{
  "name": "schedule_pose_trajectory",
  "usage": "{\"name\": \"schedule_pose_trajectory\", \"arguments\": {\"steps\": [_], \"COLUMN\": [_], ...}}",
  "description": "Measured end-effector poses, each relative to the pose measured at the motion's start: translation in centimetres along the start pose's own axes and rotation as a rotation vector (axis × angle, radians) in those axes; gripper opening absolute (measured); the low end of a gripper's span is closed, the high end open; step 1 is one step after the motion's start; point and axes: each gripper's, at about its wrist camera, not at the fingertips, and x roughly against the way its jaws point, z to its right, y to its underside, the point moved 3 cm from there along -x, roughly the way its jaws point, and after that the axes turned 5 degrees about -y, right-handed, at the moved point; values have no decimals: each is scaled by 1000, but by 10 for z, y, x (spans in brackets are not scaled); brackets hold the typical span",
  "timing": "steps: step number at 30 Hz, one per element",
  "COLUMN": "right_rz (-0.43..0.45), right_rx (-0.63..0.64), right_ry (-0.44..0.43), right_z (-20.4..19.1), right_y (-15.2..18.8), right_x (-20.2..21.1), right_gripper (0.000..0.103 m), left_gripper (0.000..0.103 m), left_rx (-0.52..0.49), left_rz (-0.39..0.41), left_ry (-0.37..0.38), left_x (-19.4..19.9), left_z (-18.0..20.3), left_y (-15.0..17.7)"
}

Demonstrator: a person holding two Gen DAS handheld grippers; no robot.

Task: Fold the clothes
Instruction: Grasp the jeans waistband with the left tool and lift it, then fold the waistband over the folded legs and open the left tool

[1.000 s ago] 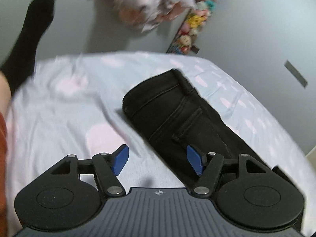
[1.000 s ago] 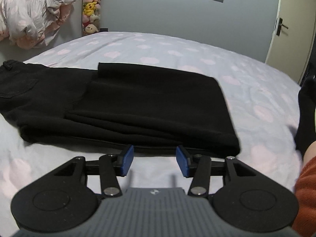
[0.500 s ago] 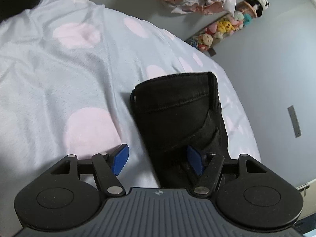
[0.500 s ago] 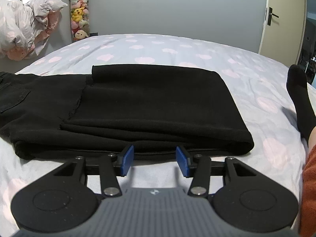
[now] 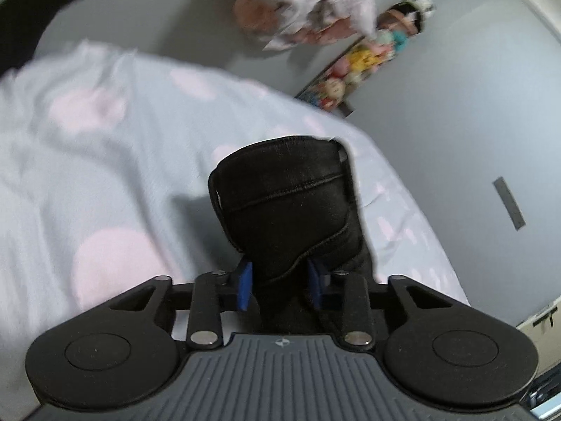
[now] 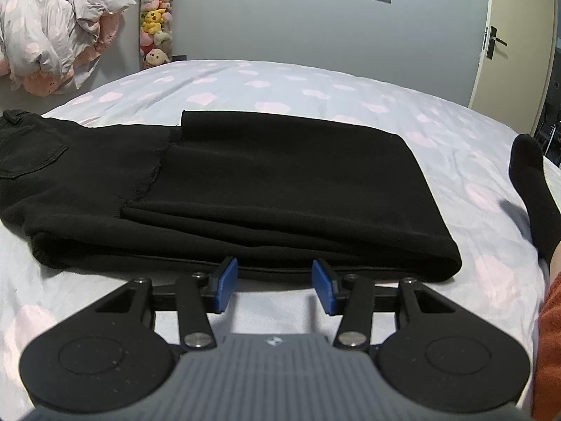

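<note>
My left claw (image 5: 278, 282) is clenched on the waist end of the black trousers (image 6: 224, 182), fabric bunched between the blue pads. Trousers lie on the bed (image 6: 315, 84), long axis running left-right across my right view, legs already doubled over toward the waist. Right claw (image 6: 271, 286) is released, jaws apart, hovering just at the near long edge, nearer the folded end. Waist-to-fold direction matters next.
</note>
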Motion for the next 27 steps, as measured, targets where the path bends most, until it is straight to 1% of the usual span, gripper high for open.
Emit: {"name": "schedule_pose_trajectory", "arguments": {"steps": [1,7,10,14,16,19,21,23,25,27], "right_rz": [2,6,13,24,29,36,38,38,39,39], "right_rx": [2,-3,-7,-11,-14,-28,-39,-49,-51,-55], "right_ry": [0,-3,-7,-15,-18,-13,1,17,58,112], "right_z": [0,2,4,6,7,13,21,31,43,56], "right_y": [0,0,-1,-4,-6,-12,-18,-23,-26,-27], "right_x": [1,4,7,12,14,20,24,28,31,31], "right_gripper": [50,50,49,48,47,45,45,45,45,45], "left_gripper": [25,17,15,14,13,13,13,12,12,12], "left_rx": [-20,-118,-213,-373,-449,-567,-640,-728,-814,-884], "left_rz": [20,91,124,143,138,127,101,77,49,2], "left_ry": [22,144,204,289,337,389,422,438,448,453], "left_x": [6,43,61,83,92,100,102,101,97,91], "left_z": [7,54,82,130,155,188,208,226,240,250], "left_y": [-2,-6,1,23,39,73,98,125,151,179]}}
